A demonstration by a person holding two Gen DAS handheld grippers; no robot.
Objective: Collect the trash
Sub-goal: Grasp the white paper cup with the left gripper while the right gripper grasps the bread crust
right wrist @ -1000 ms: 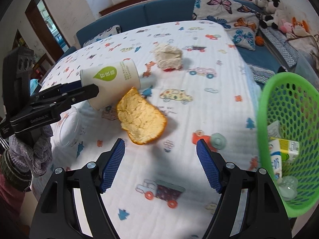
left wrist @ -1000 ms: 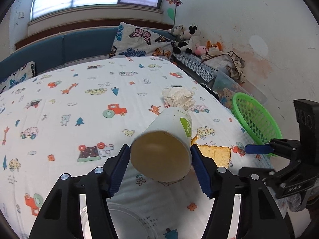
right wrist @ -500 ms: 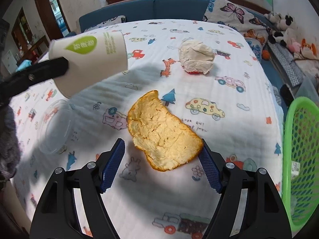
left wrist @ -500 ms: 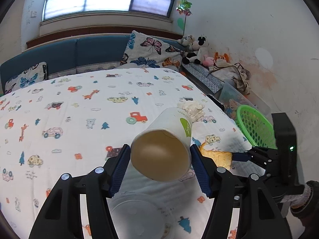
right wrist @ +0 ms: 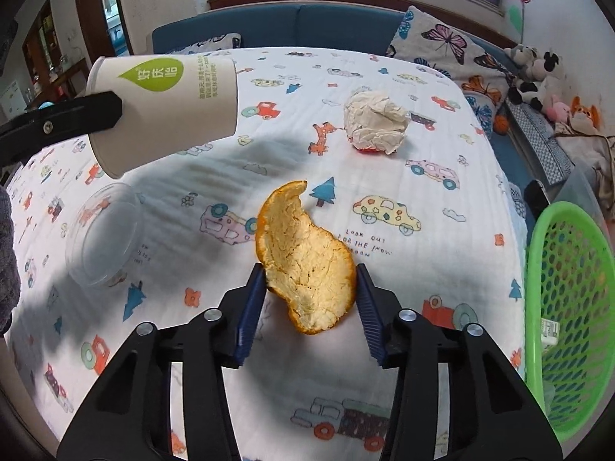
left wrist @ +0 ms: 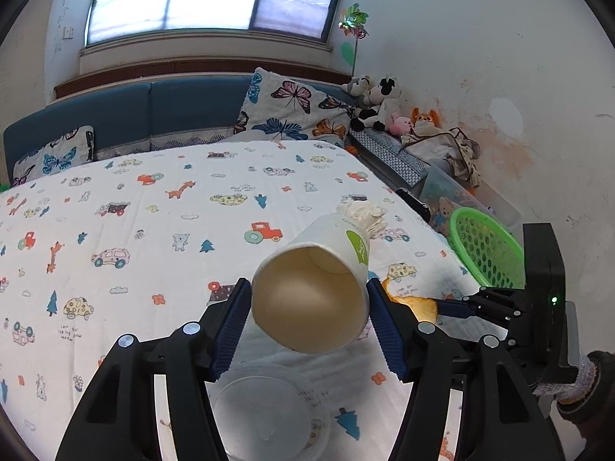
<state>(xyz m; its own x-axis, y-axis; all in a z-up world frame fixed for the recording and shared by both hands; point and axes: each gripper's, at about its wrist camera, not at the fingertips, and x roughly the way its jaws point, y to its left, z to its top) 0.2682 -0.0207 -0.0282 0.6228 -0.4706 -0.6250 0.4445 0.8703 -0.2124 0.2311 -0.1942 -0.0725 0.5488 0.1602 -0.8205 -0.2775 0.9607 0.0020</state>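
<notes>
My left gripper (left wrist: pixel 308 286) is shut on a white paper cup (left wrist: pixel 311 299) with a green leaf logo, held on its side above the bed, mouth toward the camera. The right wrist view shows the same cup (right wrist: pixel 165 107) at upper left. An orange peel (right wrist: pixel 303 253) lies inner side up on the printed sheet. My right gripper (right wrist: pixel 310 269) is closing on it, and both blue pads touch its edges. A crumpled white paper ball (right wrist: pixel 376 123) rests further back on the sheet.
A green plastic basket (right wrist: pixel 532 269) sits off the bed's right edge with a small carton (right wrist: pixel 549 330) inside. A clear plastic lid (right wrist: pixel 102 234) lies on the sheet under the cup. Butterfly pillows and soft toys line the far side.
The right gripper came down to the orange peel and its jaws narrowed from wide apart to touching the peel's sides. The left gripper rose a little with the cup.
</notes>
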